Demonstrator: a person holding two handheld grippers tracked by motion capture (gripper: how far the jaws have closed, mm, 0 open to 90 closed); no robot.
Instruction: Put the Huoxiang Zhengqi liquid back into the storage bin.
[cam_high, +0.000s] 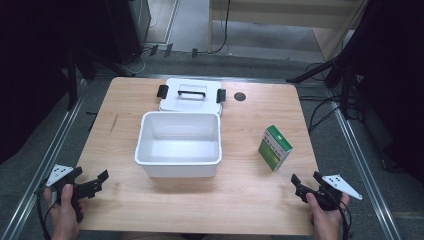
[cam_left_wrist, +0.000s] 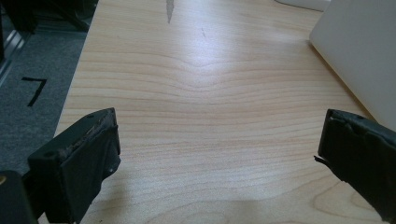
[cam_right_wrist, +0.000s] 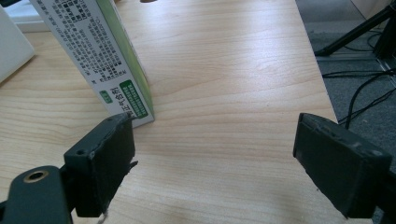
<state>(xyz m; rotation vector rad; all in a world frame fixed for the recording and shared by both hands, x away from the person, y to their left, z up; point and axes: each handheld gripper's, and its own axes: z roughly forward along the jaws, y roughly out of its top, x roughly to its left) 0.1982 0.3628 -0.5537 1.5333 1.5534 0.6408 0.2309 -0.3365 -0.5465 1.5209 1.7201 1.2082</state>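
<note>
Green box (cam_high: 274, 147) beside white bin (cam_high: 178, 145), lid (cam_high: 191, 95) behind

The green and white box (cam_right_wrist: 100, 56) carries dense small print down its white side, too fine to read, plus a green label of Chinese characters near its base. The floor (cam_left_wrist: 28, 107) bears a black mark like a 7.

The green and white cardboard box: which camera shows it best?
The high view: the whole green and white cardboard box stands upright on the wooden table, clear of the bin. The right gripper view shows its lower printed part close up. The left gripper view looks elsewhere.
</note>
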